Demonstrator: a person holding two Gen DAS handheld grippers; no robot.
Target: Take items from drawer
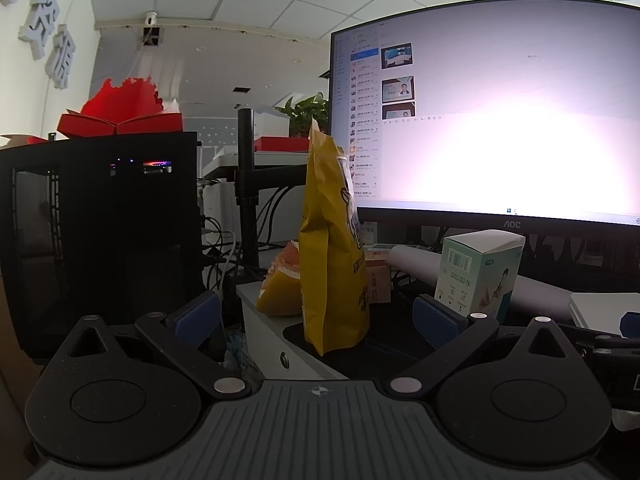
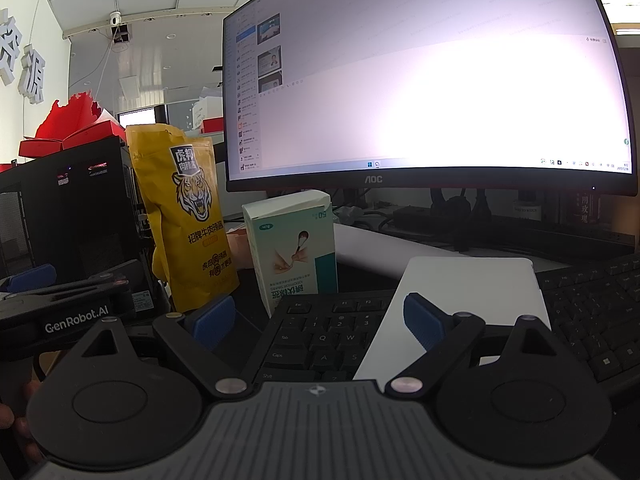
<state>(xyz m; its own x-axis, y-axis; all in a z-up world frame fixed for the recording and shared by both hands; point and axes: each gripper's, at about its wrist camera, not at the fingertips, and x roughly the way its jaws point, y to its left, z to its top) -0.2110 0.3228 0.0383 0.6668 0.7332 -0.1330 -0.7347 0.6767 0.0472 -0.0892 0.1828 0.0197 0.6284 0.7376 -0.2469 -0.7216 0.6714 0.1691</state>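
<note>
While both the left tongs and the right tongs gape wide and hold nothing, the yellow pouch stands upright on the surface just beyond the left pair, the swab box just beside it, before the monitor.

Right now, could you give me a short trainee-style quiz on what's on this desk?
1. True or false: the left gripper is shut on the yellow pouch.
2. Which stands taller: the yellow pouch or the swab box?
3. What lies on the keyboard? A) white sheet B) mug C) phone

Key: 1 false, it is open and empty. 2 the pouch. 3 A, the white sheet.
</note>
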